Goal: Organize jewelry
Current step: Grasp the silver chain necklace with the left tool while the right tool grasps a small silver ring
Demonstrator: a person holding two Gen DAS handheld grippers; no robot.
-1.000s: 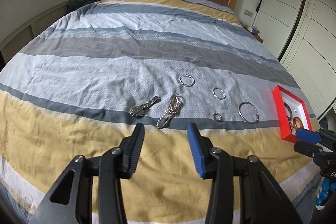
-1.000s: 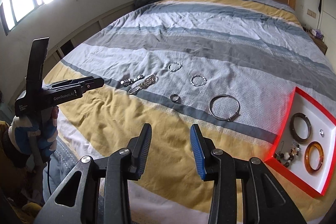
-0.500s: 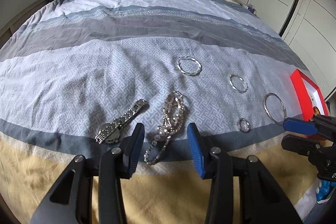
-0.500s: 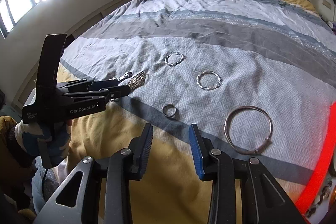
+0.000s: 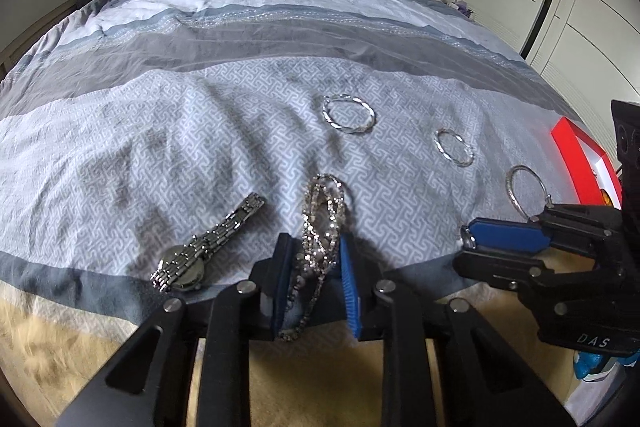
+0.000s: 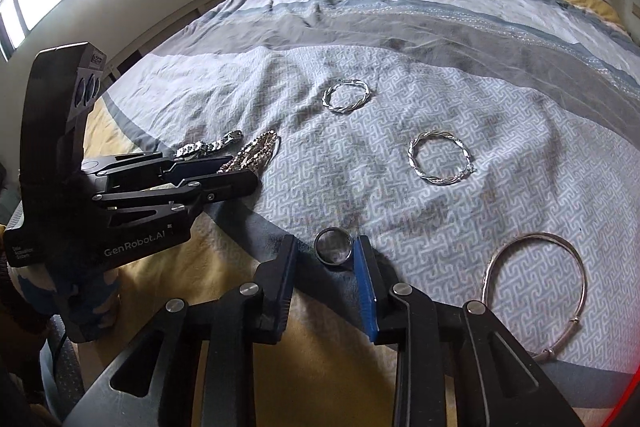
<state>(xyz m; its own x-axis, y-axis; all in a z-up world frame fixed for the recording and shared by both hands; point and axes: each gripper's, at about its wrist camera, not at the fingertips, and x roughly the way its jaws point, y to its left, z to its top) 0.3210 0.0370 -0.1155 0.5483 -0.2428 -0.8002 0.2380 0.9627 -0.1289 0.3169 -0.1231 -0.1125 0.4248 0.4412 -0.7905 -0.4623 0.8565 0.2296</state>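
Jewelry lies spread on the patterned grey band of the bed's striped duvet (image 5: 200, 115).

Left wrist view: left gripper (image 5: 314, 255) is low on the duvet, jaws spread with a gap each side of the beaded chain bracelet (image 5: 322, 219), which runs between them; contact with either pad cannot be told. Wristwatch (image 5: 200, 251) lies just left of it. Farther out: twisted bangle (image 5: 348, 113), second twisted bangle (image 5: 454, 147), thin plain bangle (image 5: 524, 191). Red box (image 5: 576, 155) shows at the right edge; only this view gives its wall and white inside. Right gripper (image 5: 464, 247) enters from the right, seen side-on.

Right wrist view: right gripper (image 6: 324, 259) is spread around the small silver ring (image 6: 333, 247); the ring sits beside the blue pad, touching or nearly so, clear of the black pad. The left view barely shows this ring. Left gripper (image 6: 236, 175) appears side-on over the bracelet (image 6: 258, 151), hiding most of the watch (image 6: 208, 147). Plain bangle's (image 6: 536, 291) clasp is visible here.
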